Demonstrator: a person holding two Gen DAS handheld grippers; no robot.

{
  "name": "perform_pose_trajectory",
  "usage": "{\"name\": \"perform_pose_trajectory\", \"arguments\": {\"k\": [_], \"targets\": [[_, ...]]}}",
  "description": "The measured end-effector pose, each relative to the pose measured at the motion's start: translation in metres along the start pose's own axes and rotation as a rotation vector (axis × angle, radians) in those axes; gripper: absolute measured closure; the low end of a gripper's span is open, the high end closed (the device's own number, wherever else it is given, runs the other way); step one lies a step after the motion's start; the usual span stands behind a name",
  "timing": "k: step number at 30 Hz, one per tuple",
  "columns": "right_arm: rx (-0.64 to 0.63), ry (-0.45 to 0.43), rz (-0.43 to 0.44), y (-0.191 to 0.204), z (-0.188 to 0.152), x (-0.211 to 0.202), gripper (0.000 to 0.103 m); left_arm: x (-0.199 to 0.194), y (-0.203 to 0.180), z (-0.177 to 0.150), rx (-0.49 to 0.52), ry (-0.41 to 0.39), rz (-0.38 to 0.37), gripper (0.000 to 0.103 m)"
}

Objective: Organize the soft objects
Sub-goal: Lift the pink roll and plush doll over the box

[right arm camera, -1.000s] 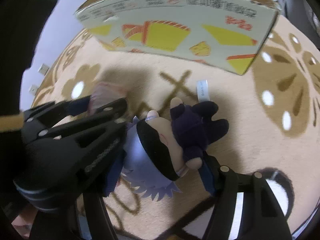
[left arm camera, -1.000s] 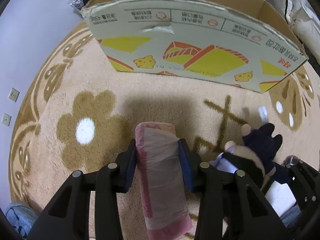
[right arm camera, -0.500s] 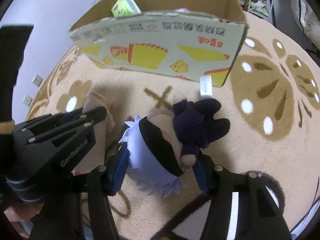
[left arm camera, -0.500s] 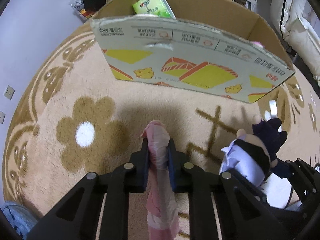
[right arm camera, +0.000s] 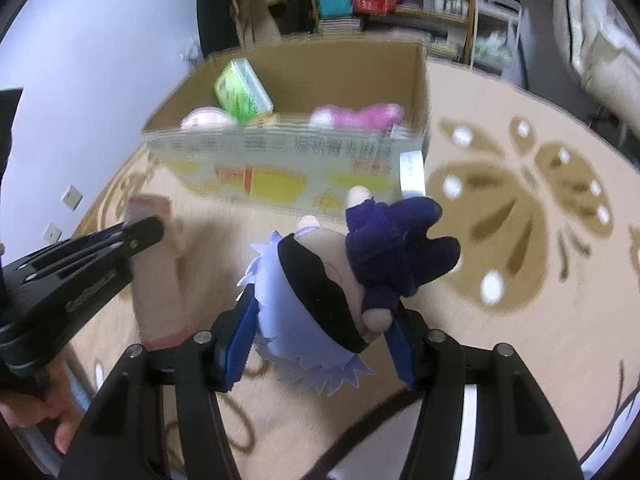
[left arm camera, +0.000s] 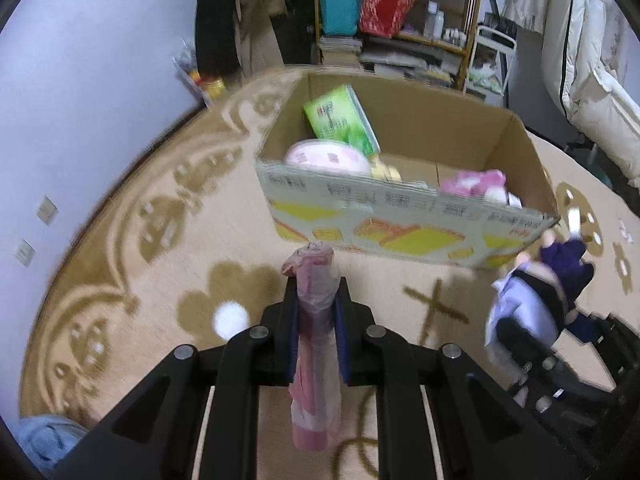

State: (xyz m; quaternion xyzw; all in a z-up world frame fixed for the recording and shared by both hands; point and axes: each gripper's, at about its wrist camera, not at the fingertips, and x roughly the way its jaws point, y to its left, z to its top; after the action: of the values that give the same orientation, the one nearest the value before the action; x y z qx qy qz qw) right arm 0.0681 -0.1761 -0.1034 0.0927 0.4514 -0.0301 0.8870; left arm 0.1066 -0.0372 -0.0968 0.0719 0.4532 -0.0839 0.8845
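Observation:
My left gripper (left arm camera: 317, 296) is shut on a pink plastic-wrapped soft roll (left arm camera: 314, 344), held above the rug short of the box. My right gripper (right arm camera: 320, 320) is shut on a plush doll (right arm camera: 340, 280) with pale blue hair, a black blindfold and dark purple clothes; the doll also shows at the right in the left wrist view (left arm camera: 536, 300). An open cardboard box (left arm camera: 404, 216) stands ahead, holding a green tissue pack (left arm camera: 340, 118), a round pink pack (left arm camera: 326, 158) and a pink plush (left arm camera: 474, 182). The left gripper and roll show at the left of the right wrist view (right arm camera: 156, 264).
A tan round rug (left arm camera: 120, 240) with brown flower patterns covers the floor. A shelf (left arm camera: 400, 12) with bags and bottles stands behind the box. A white coat (left arm camera: 580, 60) hangs at the right. A lilac wall (left arm camera: 80, 60) with sockets is at the left.
Both grippers have risen with their loads and tilted up, so the box interior and the room behind have come into view. The left gripper went from wide around the roll to squeezed shut.

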Motion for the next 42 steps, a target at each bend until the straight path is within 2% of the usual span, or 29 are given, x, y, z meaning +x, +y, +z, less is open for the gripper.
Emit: {"name": "perform_pose_trajectory", "arguments": {"k": [6,16,22,30,38,42], "targets": [[-0.018,-0.143,0.002,0.001,0.012,-0.025,0.041,-0.031,0.005,0.012,-0.007,-0.088,0.022,0.089],[-0.053,-0.275,0.021,0.012,0.027,-0.049,0.041,-0.074,0.018,0.043,-0.029,-0.240,0.017,0.089],[-0.046,-0.328,0.033,0.010,0.038,-0.052,0.041,-0.087,-0.001,0.061,0.046,-0.340,0.033,0.089],[-0.026,-0.360,0.028,0.003,0.057,-0.048,0.041,-0.087,-0.015,0.091,0.086,-0.389,0.022,0.089],[0.005,-0.349,0.037,-0.007,0.072,-0.037,0.040,-0.065,-0.003,0.116,0.030,-0.373,-0.051,0.089],[0.006,-0.349,0.031,-0.009,0.077,-0.034,0.040,-0.055,-0.004,0.123,0.028,-0.375,-0.047,0.089]]}}
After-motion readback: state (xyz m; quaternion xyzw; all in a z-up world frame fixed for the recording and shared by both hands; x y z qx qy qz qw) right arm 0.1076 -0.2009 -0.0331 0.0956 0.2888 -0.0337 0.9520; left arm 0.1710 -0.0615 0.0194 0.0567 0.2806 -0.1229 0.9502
